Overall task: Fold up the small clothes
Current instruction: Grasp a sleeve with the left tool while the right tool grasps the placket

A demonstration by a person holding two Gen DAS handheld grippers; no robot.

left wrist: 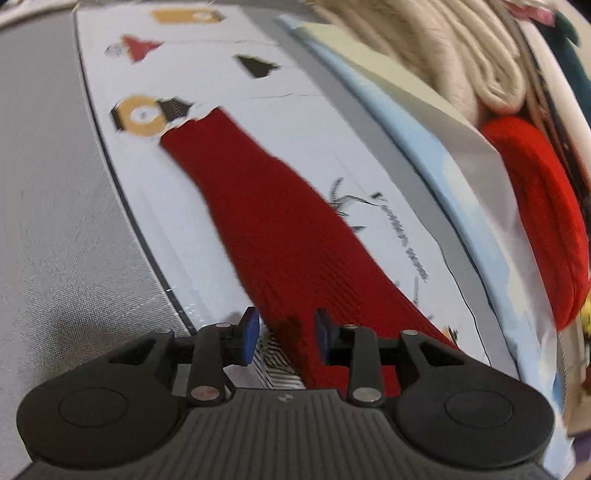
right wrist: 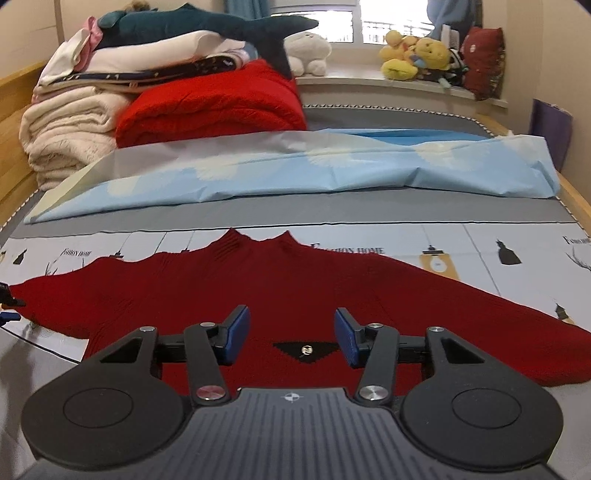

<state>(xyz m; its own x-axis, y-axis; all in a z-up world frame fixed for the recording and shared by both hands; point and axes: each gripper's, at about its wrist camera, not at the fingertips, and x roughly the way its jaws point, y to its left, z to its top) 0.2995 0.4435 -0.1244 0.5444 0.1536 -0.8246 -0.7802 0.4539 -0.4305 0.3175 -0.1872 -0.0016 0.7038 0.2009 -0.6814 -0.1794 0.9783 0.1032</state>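
Note:
A dark red knit sweater (right wrist: 288,288) lies spread flat on the printed white cloth (right wrist: 480,243), sleeves out to both sides, neck toward the far side. It has a small black triangle patch (right wrist: 306,350) on the body. My right gripper (right wrist: 291,338) is open just above the body, its blue pads either side of the patch. In the left wrist view the sweater (left wrist: 280,229) runs as a long red strip away from me. My left gripper (left wrist: 286,334) is open at its near end, with the knit edge between the pads. The view is blurred.
A light blue sheet (right wrist: 332,166) lies across the grey mattress (right wrist: 258,218) behind the cloth. Folded blankets, a bright red one (right wrist: 214,103) among them, are stacked at the back left with a plush shark (right wrist: 207,26). Plush toys (right wrist: 417,55) sit on the windowsill.

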